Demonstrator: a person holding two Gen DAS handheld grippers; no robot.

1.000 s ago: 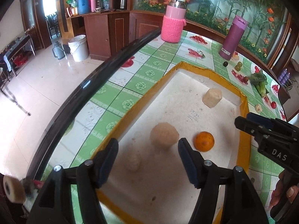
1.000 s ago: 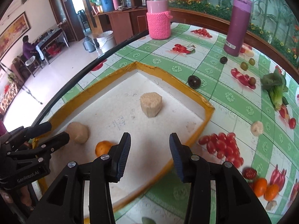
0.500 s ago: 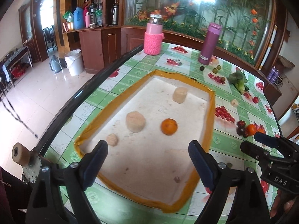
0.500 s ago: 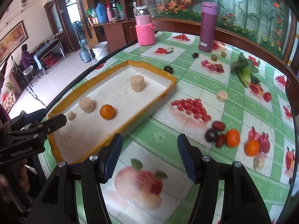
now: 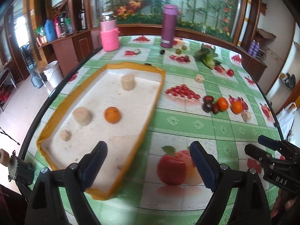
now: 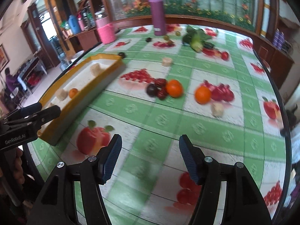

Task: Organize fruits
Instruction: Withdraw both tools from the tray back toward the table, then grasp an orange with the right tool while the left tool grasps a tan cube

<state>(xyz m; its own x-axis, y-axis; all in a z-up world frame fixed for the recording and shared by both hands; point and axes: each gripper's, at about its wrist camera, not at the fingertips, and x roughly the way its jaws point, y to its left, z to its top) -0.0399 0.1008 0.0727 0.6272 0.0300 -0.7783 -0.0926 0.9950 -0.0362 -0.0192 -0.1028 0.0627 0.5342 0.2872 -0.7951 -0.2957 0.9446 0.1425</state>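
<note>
A white tray with an orange rim [image 5: 158,95] lies on the table's left side and holds one orange [image 5: 112,114] and three beige lumps. It also shows in the right wrist view [image 6: 105,78]. Two more oranges [image 6: 174,88] [image 6: 202,94] lie on the cloth beside dark plums [image 6: 152,90] and red dates [image 6: 160,82]. My left gripper [image 5: 149,162] is open and empty, above the tray's near right corner. My right gripper [image 6: 150,158] is open and empty, above the cloth short of the fruit pile.
A purple flask [image 5: 168,26], a pink knitted jar [image 5: 109,34] and a green leafy vegetable [image 5: 207,57] stand at the table's far side. Small loose fruits and beige lumps [image 6: 217,109] lie scattered on the fruit-printed cloth. The table edge curves close on the right [image 6: 281,112].
Both grippers have pulled back and up from the tray and swung right. Both jaws have opened wider. The orange stays in the tray.
</note>
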